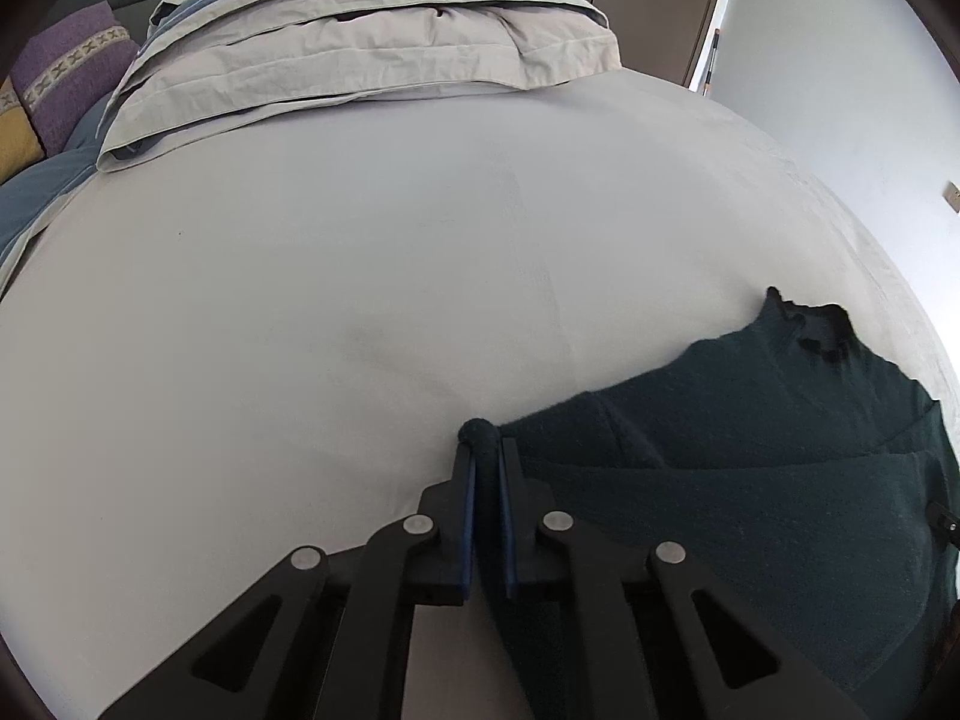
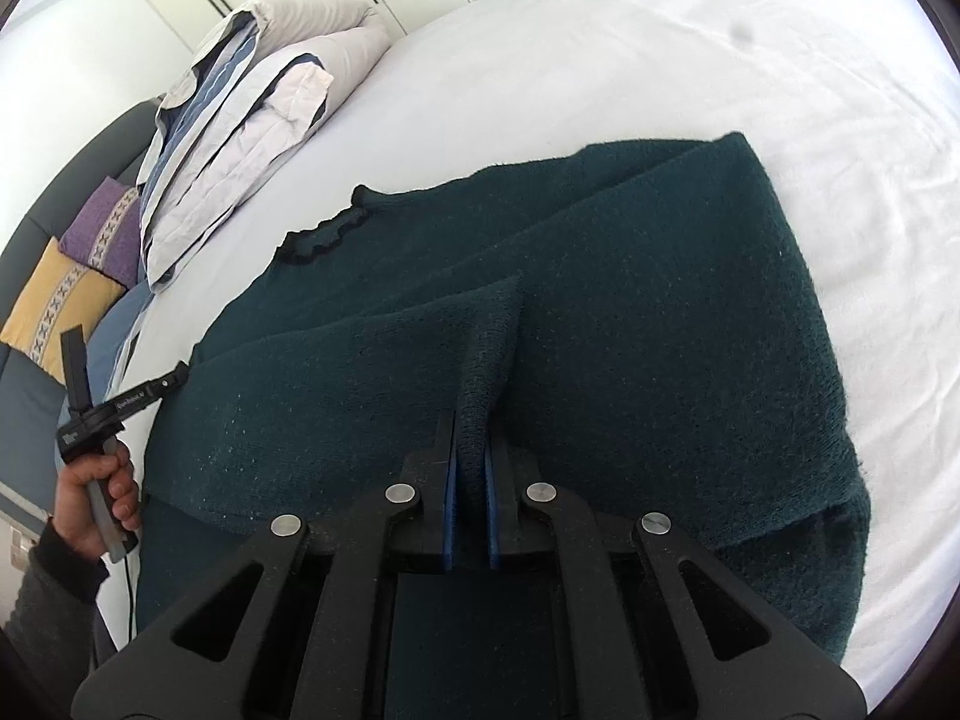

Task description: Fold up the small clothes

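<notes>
Dark green sweater (image 2: 630,312) lies on the bed (image 1: 360,300), partly folded: one layer already lapped over the body, frilled collar still exposed, so more folds are likely left. Left gripper (image 1: 485,450) pinches a bunched corner of the knit at the garment's edge. Right gripper (image 2: 474,420) has its fingers clamped on a raised ridge of fabric mid-sweater. Folded bedding (image 1: 360,42) sits well apart.

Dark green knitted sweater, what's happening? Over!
Left gripper shut on dark green knitted sweater edge. Right gripper shut on a raised fold. Sweater flat on white bed sheet. Nothing in the way.
</notes>
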Demonstrator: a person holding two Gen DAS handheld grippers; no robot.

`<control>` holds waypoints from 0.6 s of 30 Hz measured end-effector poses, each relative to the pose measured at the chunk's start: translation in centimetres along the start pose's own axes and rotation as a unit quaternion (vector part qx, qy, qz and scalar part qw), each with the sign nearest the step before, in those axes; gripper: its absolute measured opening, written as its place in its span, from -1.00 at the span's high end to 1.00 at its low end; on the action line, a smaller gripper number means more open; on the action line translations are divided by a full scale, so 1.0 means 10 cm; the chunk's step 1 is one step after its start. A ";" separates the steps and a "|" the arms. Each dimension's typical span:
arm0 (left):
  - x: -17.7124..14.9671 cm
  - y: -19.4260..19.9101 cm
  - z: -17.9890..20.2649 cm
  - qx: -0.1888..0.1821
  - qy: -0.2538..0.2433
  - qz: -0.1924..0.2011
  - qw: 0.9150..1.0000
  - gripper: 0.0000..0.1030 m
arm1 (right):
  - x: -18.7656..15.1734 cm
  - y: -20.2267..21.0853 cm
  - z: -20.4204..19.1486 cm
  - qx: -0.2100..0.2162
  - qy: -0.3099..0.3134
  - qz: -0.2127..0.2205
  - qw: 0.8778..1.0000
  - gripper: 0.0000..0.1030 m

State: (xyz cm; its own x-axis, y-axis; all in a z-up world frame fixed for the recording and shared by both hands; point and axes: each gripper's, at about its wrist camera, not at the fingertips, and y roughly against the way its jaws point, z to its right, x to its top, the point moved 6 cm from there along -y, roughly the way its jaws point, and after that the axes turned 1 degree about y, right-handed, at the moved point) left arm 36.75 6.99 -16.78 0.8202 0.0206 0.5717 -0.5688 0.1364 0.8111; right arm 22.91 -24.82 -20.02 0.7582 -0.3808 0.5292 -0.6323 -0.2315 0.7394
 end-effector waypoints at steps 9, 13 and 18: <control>-0.20 0.75 0.02 0.048 0.011 0.059 0.997 0.61 | 0.05 0.24 -0.10 0.002 0.000 0.018 1.000 0.17; -0.64 1.18 0.38 0.003 -0.017 0.082 0.997 0.43 | 0.01 0.50 -0.20 -0.008 -0.009 0.042 0.999 0.02; -0.96 0.97 0.61 -0.003 -0.028 0.050 0.998 0.29 | -0.46 0.49 -0.65 0.156 -0.088 -0.017 0.984 -0.01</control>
State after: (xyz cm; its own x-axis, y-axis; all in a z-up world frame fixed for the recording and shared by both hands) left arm 22.99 2.08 -13.68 0.7551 -0.0213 0.6552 -0.6464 0.1424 0.7496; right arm 17.31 -18.39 -16.12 0.7576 -0.5109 0.4063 -0.6463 -0.5000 0.5765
